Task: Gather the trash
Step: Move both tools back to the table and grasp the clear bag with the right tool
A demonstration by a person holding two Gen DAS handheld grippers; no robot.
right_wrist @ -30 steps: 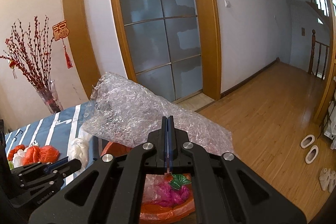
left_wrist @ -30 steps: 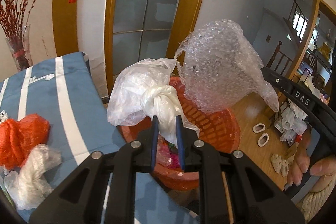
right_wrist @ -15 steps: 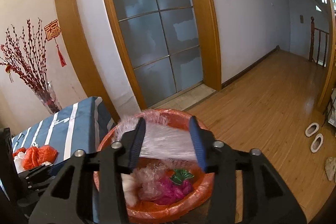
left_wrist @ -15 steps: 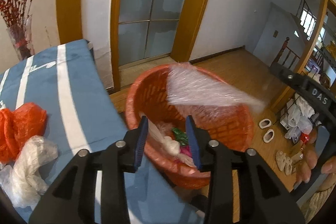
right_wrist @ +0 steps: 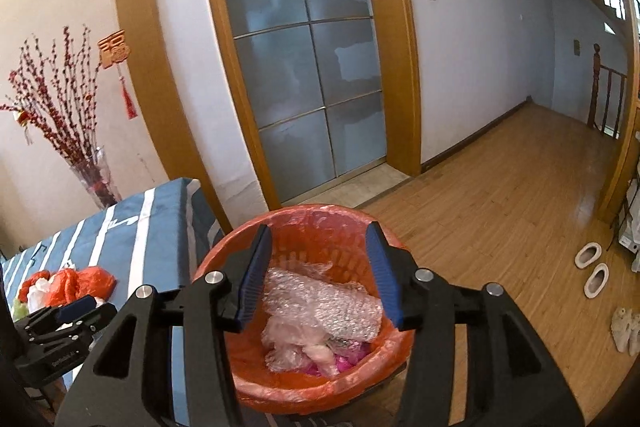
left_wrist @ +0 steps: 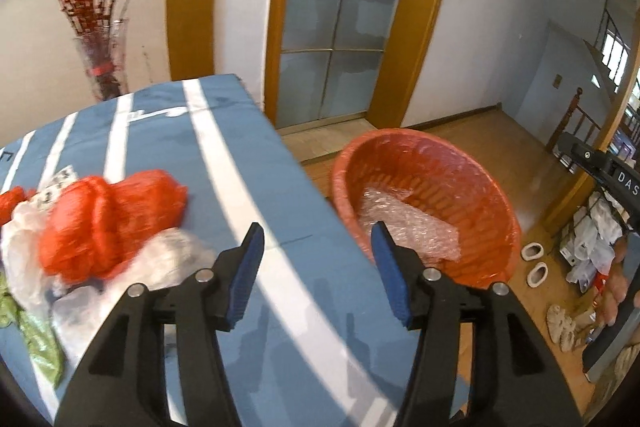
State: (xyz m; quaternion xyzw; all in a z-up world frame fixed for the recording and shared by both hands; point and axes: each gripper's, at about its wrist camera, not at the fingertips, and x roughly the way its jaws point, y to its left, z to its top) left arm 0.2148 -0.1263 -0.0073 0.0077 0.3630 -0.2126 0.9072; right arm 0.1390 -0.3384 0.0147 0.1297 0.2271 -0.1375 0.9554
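An orange basket [left_wrist: 496, 195] [right_wrist: 224, 251] stands on the floor beside the blue striped table [left_wrist: 224, 155]. Bubble wrap [left_wrist: 404, 223] [right_wrist: 320, 303] lies inside it on top of white and pink trash. My left gripper [left_wrist: 316, 255] is open and empty above the table's right edge. An orange plastic bag [left_wrist: 112, 215], a white bag [left_wrist: 176, 259] and a green scrap [left_wrist: 36, 347] lie on the table to its left. My right gripper [right_wrist: 318, 259] is open and empty above the basket. The left gripper also shows in the right wrist view [right_wrist: 76, 307].
A glass vase of red branches [left_wrist: 102, 67] stands behind the table. A glazed door [right_wrist: 304, 59] is at the back. Slippers [right_wrist: 592, 267] lie on the wood floor at right. A shelf with bags [left_wrist: 592, 247] stands at far right.
Both grippers opened. The white bag and the bubble wrap dropped into the basket. My left gripper swung left over the table; my right gripper stays above the basket.
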